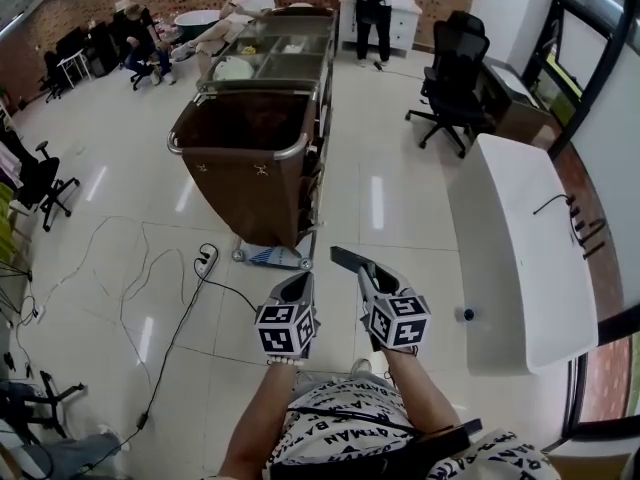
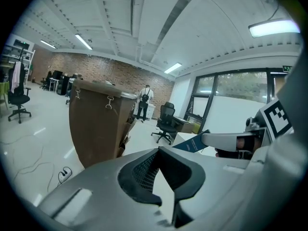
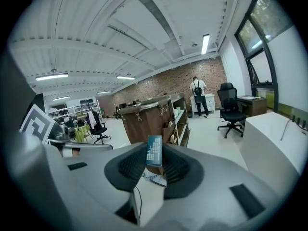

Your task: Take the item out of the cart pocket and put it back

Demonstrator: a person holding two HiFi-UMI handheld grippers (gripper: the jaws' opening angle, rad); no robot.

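now the right gripper (image 1: 370,278) pinches the blue item (image 1: 349,259), lower centre, aimed at the cart (image 1: 250,183) for return. left gripper (image 1: 296,288) gapes empty

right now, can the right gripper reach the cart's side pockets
Probably not yet: the right gripper, shut on a blue packet, hangs short of the cart. Bare floor lies between, nothing blocks it.
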